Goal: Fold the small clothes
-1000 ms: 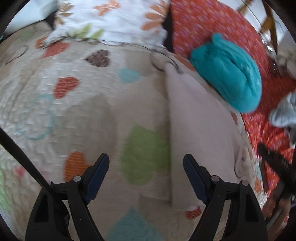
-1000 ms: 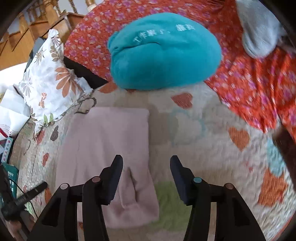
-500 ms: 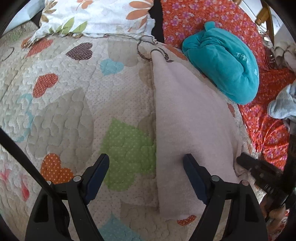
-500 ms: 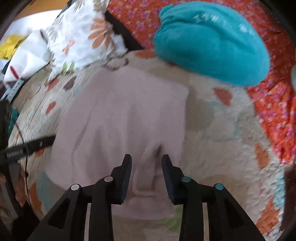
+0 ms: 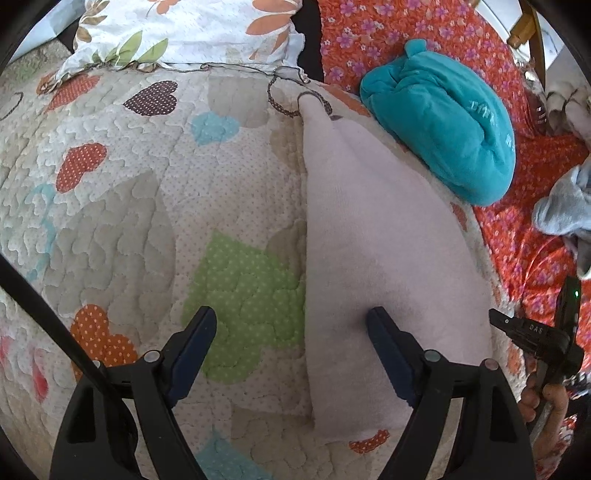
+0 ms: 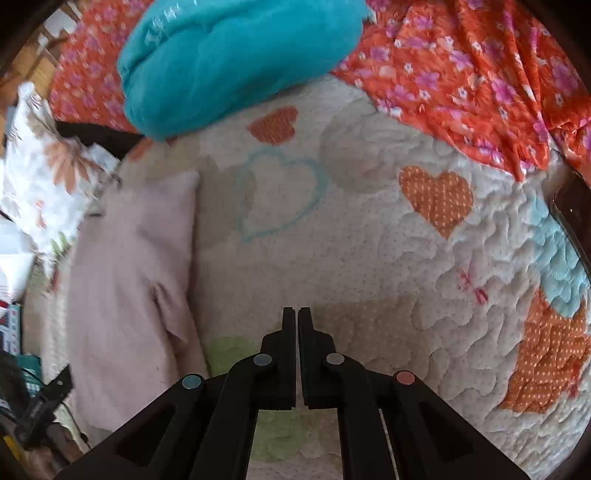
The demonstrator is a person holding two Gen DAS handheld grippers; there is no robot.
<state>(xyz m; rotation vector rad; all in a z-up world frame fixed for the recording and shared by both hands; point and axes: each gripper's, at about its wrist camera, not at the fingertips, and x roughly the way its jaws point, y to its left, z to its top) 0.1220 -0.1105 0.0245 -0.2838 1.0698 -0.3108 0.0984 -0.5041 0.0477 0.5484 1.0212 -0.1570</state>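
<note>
Pink and soft, the folded garment [image 5: 388,236] lies on the heart-patterned quilt [image 5: 129,206], running from about twelve o'clock down to five in the left wrist view. The left gripper [image 5: 291,332] hangs over its near end with the fingers wide apart, one blue pad [image 5: 384,332] above the cloth and the other above the green heart, nothing pinched.

Over on the right, the right gripper [image 6: 297,321] has its jaws together after just closing, and nothing is caught between them; the pink cloth sits off at nine o'clock in that view, apart from the tips.

What could go wrong? That right gripper has closed on air, so I'd say a lift from there would bring up no cloth. A small flap [image 6: 170,306] stands loose on the garment's edge; drag across it and the fold could skew. The left pads straddle the cloth's edge, so a squeeze might bunch the quilt in too.

The teal bundle [image 5: 443,122] lies at one o'clock, close to the garment's far end, and could get nudged.

Containers? None that I can see, only bedding, a floral pillow [image 5: 192,33] at twelve and an orange flowered spread [image 6: 480,74].
</note>
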